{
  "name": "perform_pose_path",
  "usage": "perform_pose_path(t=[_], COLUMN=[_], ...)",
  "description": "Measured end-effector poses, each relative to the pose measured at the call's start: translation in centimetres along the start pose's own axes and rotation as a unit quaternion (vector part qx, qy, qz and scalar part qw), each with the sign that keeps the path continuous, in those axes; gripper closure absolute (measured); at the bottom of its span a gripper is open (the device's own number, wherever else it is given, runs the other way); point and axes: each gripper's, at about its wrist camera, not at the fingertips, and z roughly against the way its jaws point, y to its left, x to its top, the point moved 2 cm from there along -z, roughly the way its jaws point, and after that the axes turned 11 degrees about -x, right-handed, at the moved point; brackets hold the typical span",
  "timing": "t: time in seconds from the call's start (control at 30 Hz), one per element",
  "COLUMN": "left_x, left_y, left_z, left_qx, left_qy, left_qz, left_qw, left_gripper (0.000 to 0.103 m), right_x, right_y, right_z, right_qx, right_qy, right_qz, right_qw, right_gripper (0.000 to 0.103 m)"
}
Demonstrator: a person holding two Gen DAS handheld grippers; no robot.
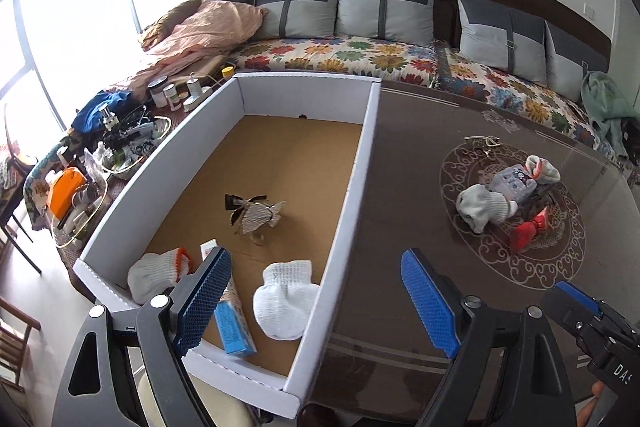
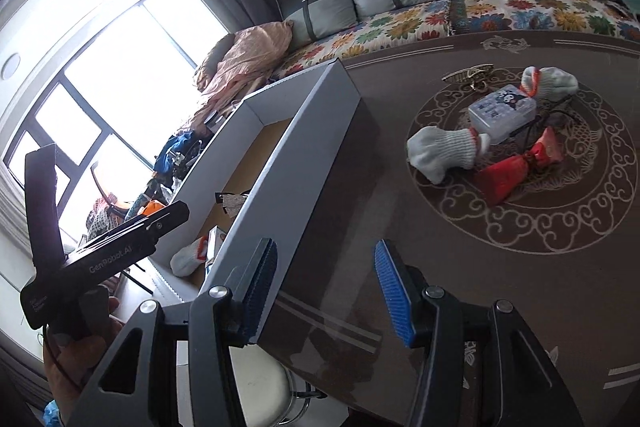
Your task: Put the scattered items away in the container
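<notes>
Box: the white cardboard box (image 1: 362, 163) sits on the left part of the brown table (image 1: 400, 227), its brown floor open to me.
In the box, counted: four things. One white sock (image 1: 285, 301), one orange-cuffed glove (image 1: 154, 273), one blue-and-white tube carton (image 1: 232, 323), one striped fabric bow (image 1: 256, 213).
On the table, counted: five things, clustered on the round ornament well apart from the box. Two more orange-cuffed gloves, the near one (image 2: 442, 149) and the far one (image 2: 550, 81); one clear plastic case (image 2: 502, 113); one red pouch (image 2: 516, 167); one gold hair claw (image 2: 468, 73).
My left gripper (image 1: 316, 301): spread wide, nothing between the pads, hanging over the box's near right wall.
My right gripper (image 2: 326, 289): also spread, empty, above the table just beside the box's outer wall.
Stage, as I judge it: the tidy is partway through, with five items left out.
Doing the next pick well: I would take the right gripper to the cluster, since it is nearer. The near glove lies clear of the rest at its toe end, so I would pinch its bunched middle, lift straight up, and avoid dragging the case, which touches its cuff.
Release: carry it over the wall, let go above bare floor.
</notes>
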Motion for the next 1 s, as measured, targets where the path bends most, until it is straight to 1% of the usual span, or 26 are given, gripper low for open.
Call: perform_pose_path(t=[0.2,0.43,0.7,0.9,1.0], left_x=[-0.2,-0.9,-1.9,-2.7,-3.0], left_y=[-4.4,-7.7,-11.4,-13.0,-13.2], left_z=[1.2,1.7,2.3,2.4,2.2], left_qx=[-0.001,-0.010,-0.021,-0.023,-0.027], left_qy=[-0.010,-0.012,-0.013,-0.013,-0.008], left_qz=[-0.034,-0.059,-0.086,-0.101,-0.100], left_qw=[0.9994,0.9982,0.9960,0.9946,0.9945], left_gripper=[0.016,0.016,0.016,0.016,0.016], right_x=[-0.7,-1.3,-2.8,-3.5,-3.8], right_y=[-3.2,-6.3,-7.8,-8.7,-9.1], right_z=[1.9,3.6,4.4,4.7,4.6], right_qx=[-0.015,-0.042,-0.083,-0.115,-0.132], right_qy=[-0.014,-0.032,-0.038,-0.043,-0.041], right_qz=[-0.025,-0.049,-0.047,-0.045,-0.040], right_qw=[0.999,0.997,0.995,0.991,0.990], right_gripper=[0.050,0.050,0.050,0.050,0.050])
